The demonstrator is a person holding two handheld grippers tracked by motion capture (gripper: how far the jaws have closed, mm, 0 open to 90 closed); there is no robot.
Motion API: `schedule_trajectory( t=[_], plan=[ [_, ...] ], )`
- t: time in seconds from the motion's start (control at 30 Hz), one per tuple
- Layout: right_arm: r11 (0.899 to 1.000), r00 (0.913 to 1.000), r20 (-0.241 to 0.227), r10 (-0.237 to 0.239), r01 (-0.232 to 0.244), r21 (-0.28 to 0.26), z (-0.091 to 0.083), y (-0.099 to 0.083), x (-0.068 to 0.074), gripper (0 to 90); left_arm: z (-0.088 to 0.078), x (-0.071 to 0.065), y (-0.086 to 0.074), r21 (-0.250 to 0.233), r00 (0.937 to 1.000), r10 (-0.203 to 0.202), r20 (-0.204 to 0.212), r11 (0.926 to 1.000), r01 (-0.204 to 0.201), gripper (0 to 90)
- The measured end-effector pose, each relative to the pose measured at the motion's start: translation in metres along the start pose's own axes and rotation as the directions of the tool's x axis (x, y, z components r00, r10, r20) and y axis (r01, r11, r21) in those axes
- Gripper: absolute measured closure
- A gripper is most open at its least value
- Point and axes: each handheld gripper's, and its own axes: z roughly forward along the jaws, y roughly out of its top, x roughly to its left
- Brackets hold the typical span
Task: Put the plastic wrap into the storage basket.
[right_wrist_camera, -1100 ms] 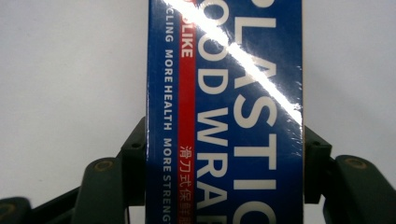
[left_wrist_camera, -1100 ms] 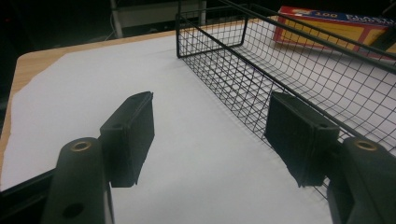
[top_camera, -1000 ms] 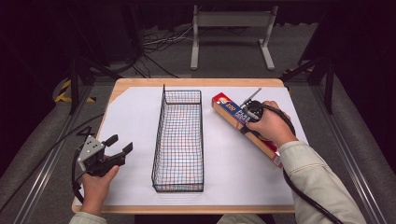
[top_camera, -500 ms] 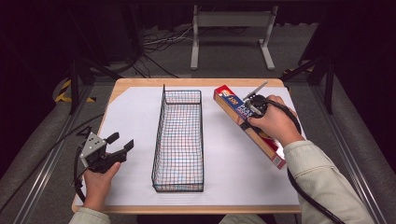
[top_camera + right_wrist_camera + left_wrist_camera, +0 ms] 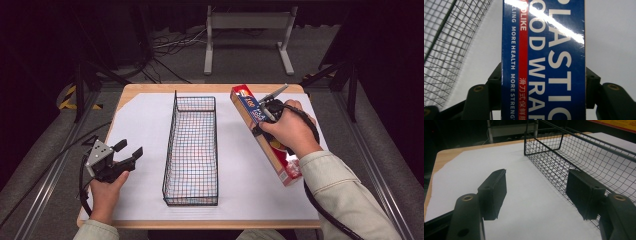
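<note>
Box of plastic wrap sits clamped across its width in your right gripper, apparently lifted off the white sheet at the table's right side. Left of it stands the wire basket, lengthwise between your hands. Your left gripper hovers beside the basket, jaws wide and empty.

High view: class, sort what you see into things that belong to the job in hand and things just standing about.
In the job:
- plastic wrap box, clamped in the right tongs
- wire basket
- left tongs, open

Standing about:
- metal stand on the floor
- floor cables
</note>
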Motion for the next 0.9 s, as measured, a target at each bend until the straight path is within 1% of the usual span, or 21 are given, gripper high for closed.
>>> schedule_trajectory(
  t=[0.03,0.07,0.2,0.27,0.33,0.37,0.4,0.43,0.47,0.57,0.67,0.7,0.73,0.77,0.8,0.83,0.87,0.9],
  plan=[
    [1.0,0.9998,0.001,0.021,-0.021,0.001,-0.002,0.001,0.003,39.8,0.0,0.0,0.0,-0.001,1.0,-0.001,0.0,1.0,0.001,33.3],
    [1.0,0.9998,0.001,0.021,-0.021,0.001,-0.002,0.001,0.003,39.8,0.0,0.0,0.0,-0.001,1.0,-0.001,0.0,1.0,0.001,33.3],
    [0.997,0.9967,0.006,0.081,-0.081,0.004,-0.006,0.004,0.015,39.8,0.002,0.0,0.0,-0.008,1.0,-0.004,0.004,1.0,0.004,33.3],
    [0.992,0.9923,0.005,0.124,-0.124,0.005,-0.008,0.006,0.022,39.8,0.003,0.0,0.001,-0.008,1.0,-0.003,0.005,1.0,0.003,33.4],
    [0.989,0.9887,0.004,0.15,-0.15,0.006,-0.009,0.008,0.028,39.8,0.003,0.0,0.001,-0.008,1.0,-0.003,0.008,1.0,0.004,33.3],
    [0.985,0.9852,0.003,0.171,-0.172,0.005,-0.01,0.01,0.034,39.8,0.004,0.0,0.001,-0.01,1.0,-0.004,0.008,0.9999,0.004,33.4],
    [0.984,0.9845,0.001,0.175,-0.175,0.005,-0.009,0.012,0.038,39.9,0.006,0.0,0.002,-0.016,0.9999,-0.006,0.012,0.9999,0.007,33.4],
    [0.984,0.9845,0.001,0.175,-0.175,0.005,-0.009,0.012,0.038,39.9,0.006,0.0,0.002,-0.016,0.9999,-0.006,0.012,0.9999,0.007,33.4],
    [0.985,0.9849,-0.01,0.173,-0.173,0.011,-0.008,0.013,0.044,39.9,0.006,0.0,0.002,-0.014,0.9999,-0.005,0.011,0.9999,0.005,33.4],
    [0.985,0.9854,-0.004,0.17,-0.17,0.023,-0.005,0.014,0.055,39.9,0.008,0.0,0.003,-0.019,0.9999,-0.003,0.013,0.9998,0.003,33.4],
    [0.983,0.9831,-0.013,0.183,-0.182,0.028,-0.001,0.016,0.067,39.8,0.01,0.0,0.004,-0.02,1.0,-0.001,0.01,0.9998,0.001,33.5],
    [0.983,0.9831,-0.013,0.183,-0.182,0.028,-0.001,0.016,0.067,39.8,0.011,0.001,0.004,-0.023,1.0,-0.002,0.008,0.9997,0.002,33.5],
    [0.982,0.9819,-0.015,0.189,-0.188,0.028,-0.001,0.017,0.071,39.9,0.012,0.002,0.005,-0.023,0.9999,-0.005,0.009,0.9997,0.005,33.5],
    [0.981,0.9808,-0.013,0.195,-0.194,0.024,-0.001,0.02,0.079,39.9,0.013,0.002,0.005,-0.025,0.9999,-0.008,0.007,0.9996,0.008,33.6],
    [0.98,0.9802,-0.01,0.198,-0.197,0.02,-0.001,0.02,0.081,39.9,0.015,0.003,0.005,-0.03,0.9998,-0.017,0.007,0.9994,0.017,33.6],
    [0.978,0.9786,-0.009,0.206,-0.206,0.018,-0.001,0.021,0.084,39.9,0.016,0.003,0.006,-0.029,0.9998,-0.016,0.008,0.9994,0.017,33.6],
    [0.978,0.9786,-0.009,0.206,-0.206,0.018,-0.001,0.021,0.084,39.9,0.016,0.003,0.006,-0.029,0.9998,-0.016,0.008,0.9994,0.017,33.6],
    [0.976,0.9759,-0.012,0.218,-0.218,0.018,-0.002,0.023,0.087,39.9,0.018,0.003,0.006,-0.029,0.9998,-0.018,0.011,0.9994,0.018,33.6]
  ],
)
